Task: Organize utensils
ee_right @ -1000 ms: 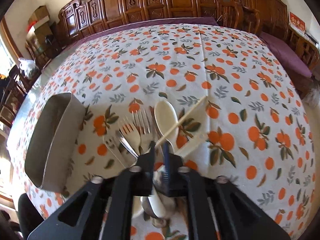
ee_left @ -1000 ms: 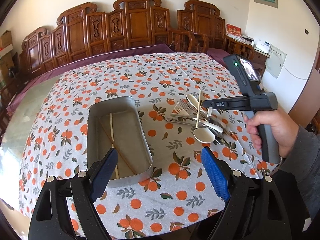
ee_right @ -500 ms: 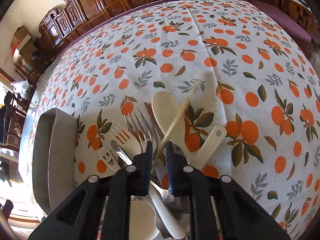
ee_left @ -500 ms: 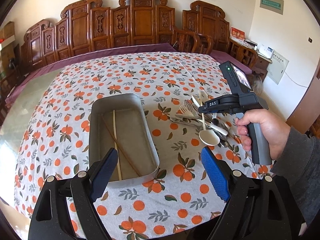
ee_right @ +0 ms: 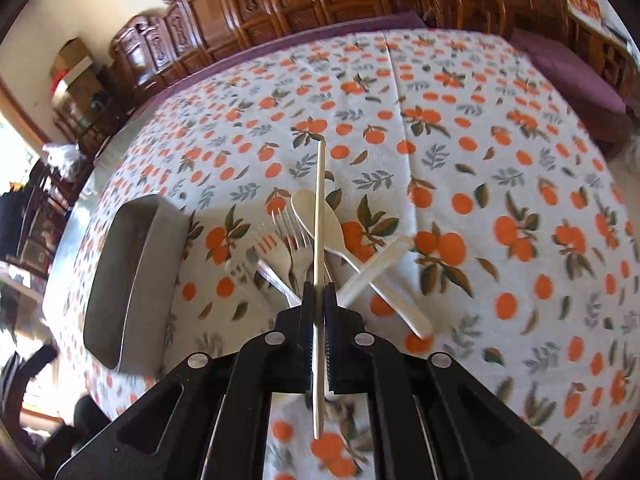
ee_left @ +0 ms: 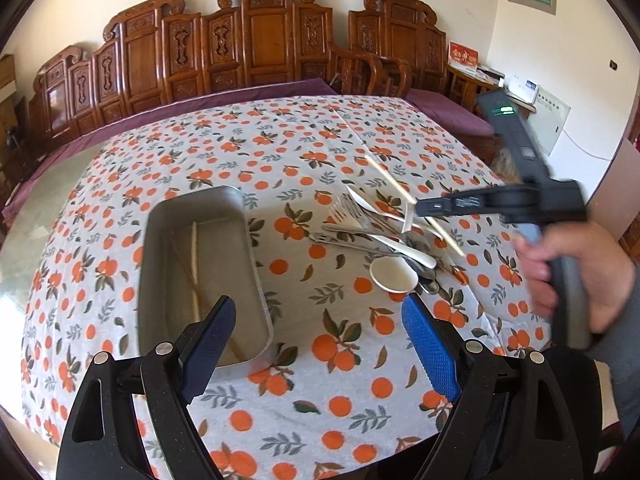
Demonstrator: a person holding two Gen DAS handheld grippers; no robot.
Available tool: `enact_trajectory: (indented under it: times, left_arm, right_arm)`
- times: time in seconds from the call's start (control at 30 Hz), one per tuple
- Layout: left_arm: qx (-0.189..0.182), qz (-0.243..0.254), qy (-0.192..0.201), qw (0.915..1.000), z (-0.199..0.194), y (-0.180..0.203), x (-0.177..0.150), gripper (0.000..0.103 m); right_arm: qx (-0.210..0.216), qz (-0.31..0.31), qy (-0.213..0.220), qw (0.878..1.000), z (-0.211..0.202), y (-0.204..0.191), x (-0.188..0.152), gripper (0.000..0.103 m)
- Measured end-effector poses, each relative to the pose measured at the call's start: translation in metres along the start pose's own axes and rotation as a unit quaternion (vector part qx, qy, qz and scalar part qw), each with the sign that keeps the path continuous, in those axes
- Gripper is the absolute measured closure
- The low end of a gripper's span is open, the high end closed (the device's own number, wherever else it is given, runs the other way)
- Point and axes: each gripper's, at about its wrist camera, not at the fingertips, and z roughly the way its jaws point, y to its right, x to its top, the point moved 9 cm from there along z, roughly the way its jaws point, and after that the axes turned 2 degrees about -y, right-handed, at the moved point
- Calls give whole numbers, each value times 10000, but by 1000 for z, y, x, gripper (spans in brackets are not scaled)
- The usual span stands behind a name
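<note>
From the left wrist view, the left claw (ee_left: pixel 318 344) stood wide apart with nothing between its blue pads, hanging over the near edge of the tabletop (ee_left: pixel 280 152), which wore a cloth printed with oranges. Just beyond its left finger lay a metal tray (ee_left: pixel 160 264), long side running away from the camera, toward the left side of the tabletop; two chopsticks (ee_left: pixel 195 264) lay inside it, one pale and one darker. To the right of the tray, apart from it, a pile of utensils (ee_left: pixel 372 232) rested on the cloth: forks with tines pointing toward the tray, a white spoon and metal handles crossing one another. Above the pile's right side the right claw (ee_left: pixel 426 210) was clamped on a single chopstick (ee_left: pixel 390 184), which slanted up toward the far edge. A hand (ee_left: pixel 576 272) in a grey sleeve gripped the tool's handle, blurred. Carved wooden chairs (ee_left: pixel 256 40) lined the wall behind.

From the right wrist view, the right claw (ee_right: pixel 319 300) was pressed tight on that chopstick (ee_right: pixel 320 200), which ran straight out between the pads and also stuck back behind them. Beneath it the pile (ee_right: pixel 304 244) lay on the cloth: pale forks, a metal fork, a cream spoon and a white handle crossed over it. The tray (ee_right: pixel 128 280) sat further left, near the tabletop's left edge, its inside hidden from this angle
</note>
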Motion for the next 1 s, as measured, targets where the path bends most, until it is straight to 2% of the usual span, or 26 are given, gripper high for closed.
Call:
enact_trajectory:
  times: [0.17, 0.33, 0.7, 0.83, 0.93, 1.0]
  left_arm:
    - [31, 78, -104, 9999, 22, 16, 3, 22]
    - [-8, -26, -263, 9996, 48, 26, 11, 22]
    - [-151, -272, -544, 9980, 102, 64, 38, 22]
    - [-334, -333, -604, 9971, 118, 82, 48, 29]
    - [-413, -463, -731, 9954, 131, 86, 52, 39]
    - [-475, -571, -826, 9938, 139, 87, 54, 42]
  right_arm:
    - [-143, -175, 177, 9996, -25, 23, -20, 97]
    - [-150, -90, 294, 9994, -36, 51, -34, 97]
    - [-161, 368, 417, 9983, -41, 101, -38, 97]
    - [-110, 551, 476, 9973, -46, 113, -36, 97]
    - [-87, 631, 497, 9967, -48, 119, -36, 97]
    - [-67, 685, 508, 9963, -48, 122, -35, 97]
